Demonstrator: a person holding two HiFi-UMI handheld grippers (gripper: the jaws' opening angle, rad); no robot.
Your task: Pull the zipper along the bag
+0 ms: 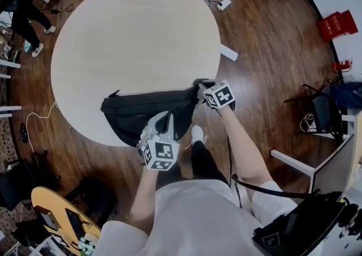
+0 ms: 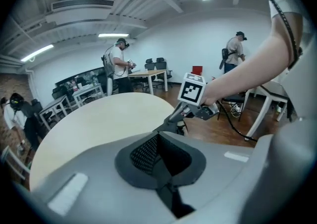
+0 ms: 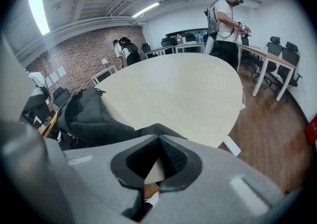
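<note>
Black bag (image 1: 144,110) lies on the near edge of the round table (image 1: 136,34), partly overhanging it. Right gripper (image 1: 202,88) is clamped on the bag's right end, anchoring it. Left gripper (image 1: 164,120) has its jaws pressed together on a dark tab, judged to be the zipper pull (image 2: 171,196), toward the right of the bag's length. Pull judged under way, not finished. The zipper track itself cannot be made out, so how much is zipped is undetermined.
</note>
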